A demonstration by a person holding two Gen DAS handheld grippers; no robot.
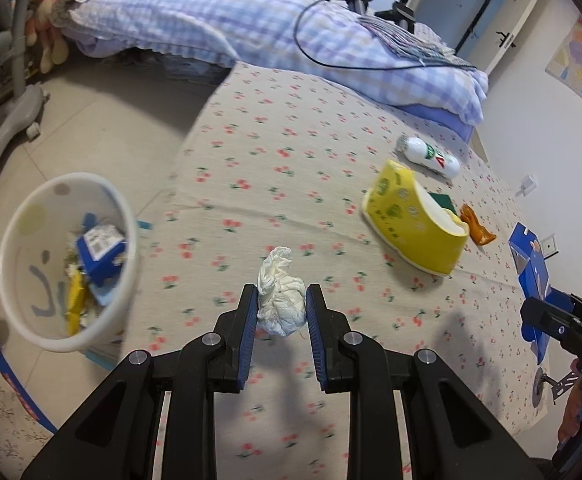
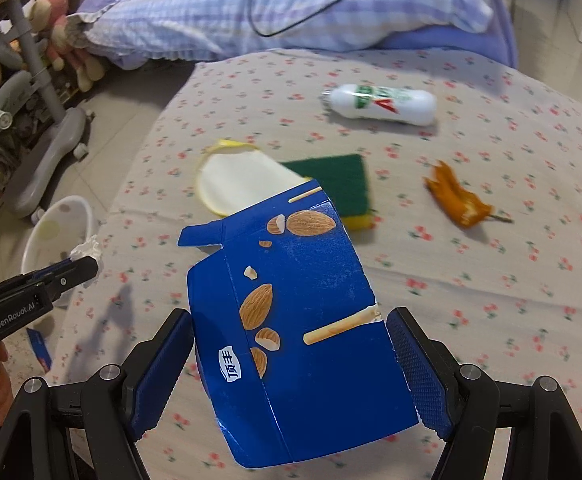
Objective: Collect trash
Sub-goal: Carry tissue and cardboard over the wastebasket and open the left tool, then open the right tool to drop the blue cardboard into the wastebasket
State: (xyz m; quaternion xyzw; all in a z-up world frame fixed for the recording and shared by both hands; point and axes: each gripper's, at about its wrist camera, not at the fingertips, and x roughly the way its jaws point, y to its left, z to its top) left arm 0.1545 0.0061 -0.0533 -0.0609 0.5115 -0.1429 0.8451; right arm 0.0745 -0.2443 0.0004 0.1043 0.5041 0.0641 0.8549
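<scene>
Off to the left, a white bin (image 1: 69, 260) stands on the floor by the flowered bedspread (image 1: 291, 128), already holding scraps. The left gripper (image 1: 281, 312) pinches a crumpled white tissue (image 1: 281, 300) between its blue pads, lifted clear of the cloth. To the right, the right gripper (image 2: 291, 364) clamps a flattened blue snack box (image 2: 291, 340), its jaws spread wide around it.

A waste bin (image 1: 67, 268) stands on the floor left of the table (image 1: 291, 120), with a bed (image 1: 251, 20) behind. On the table, a bottle (image 2: 383, 103) lies farthest back; nearer lie a sponge (image 2: 339, 184), a paper bowl (image 2: 239, 184) to its left and a peel (image 2: 457, 200) to its right.
</scene>
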